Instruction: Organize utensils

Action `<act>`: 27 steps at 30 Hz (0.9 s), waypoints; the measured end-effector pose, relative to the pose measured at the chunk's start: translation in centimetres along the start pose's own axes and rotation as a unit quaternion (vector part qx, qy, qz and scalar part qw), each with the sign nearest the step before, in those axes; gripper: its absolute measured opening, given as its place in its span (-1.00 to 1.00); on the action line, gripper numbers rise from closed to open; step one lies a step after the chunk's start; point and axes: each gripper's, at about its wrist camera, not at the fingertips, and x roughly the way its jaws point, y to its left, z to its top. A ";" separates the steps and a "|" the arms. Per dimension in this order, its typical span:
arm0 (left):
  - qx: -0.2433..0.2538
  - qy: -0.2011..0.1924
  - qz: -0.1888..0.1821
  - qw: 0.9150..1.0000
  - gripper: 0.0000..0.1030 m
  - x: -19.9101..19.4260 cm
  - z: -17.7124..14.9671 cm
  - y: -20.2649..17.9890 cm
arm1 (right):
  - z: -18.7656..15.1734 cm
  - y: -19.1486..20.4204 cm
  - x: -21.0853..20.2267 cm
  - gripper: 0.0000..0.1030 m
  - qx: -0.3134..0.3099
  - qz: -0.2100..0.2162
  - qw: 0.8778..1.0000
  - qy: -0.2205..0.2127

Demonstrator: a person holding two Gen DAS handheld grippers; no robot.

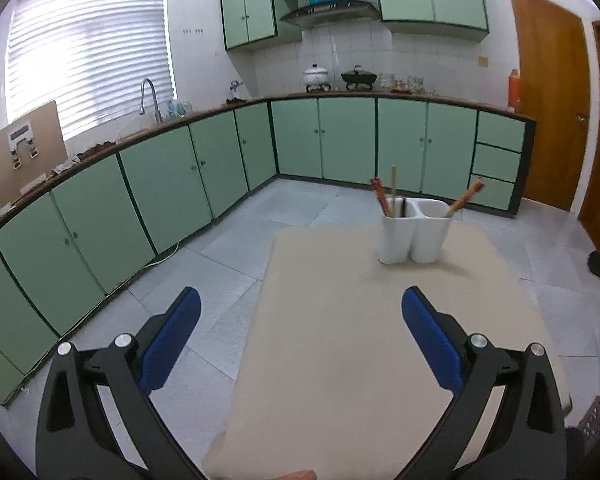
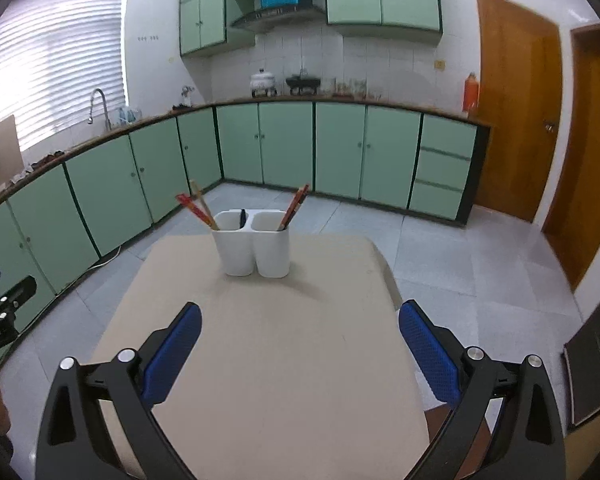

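Holder [image 2: 255, 246] with chopsticks [image 2: 295, 206] stands well ahead of right gripper [image 2: 300, 320], apart.

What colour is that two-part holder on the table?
White; the holder shows best in the right wrist view.

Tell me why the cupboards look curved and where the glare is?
Both wrist views are fisheye, so the green cabinets bow and the corners go black; the window blinds blow out white in the left view, likewise in the right view; the white utensil holder stays sharp.
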 end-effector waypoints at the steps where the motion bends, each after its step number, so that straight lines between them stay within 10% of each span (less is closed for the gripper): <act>1: -0.008 -0.004 -0.009 1.000 0.90 -1.4 -0.8 0.1 | -0.4 0.0 -0.8 0.88 -0.001 0.003 1.000 -0.004; 8: -0.037 -0.004 -0.052 0.998 0.90 -9.1 -4.9 0.7 | -3.9 1.9 -6.8 0.88 -0.013 -0.014 0.999 -0.033; 27: -0.048 -0.003 0.026 0.999 0.90 -22.9 -13.1 0.2 | -10.4 2.3 -19.4 0.88 -0.021 -0.011 0.997 -0.069</act>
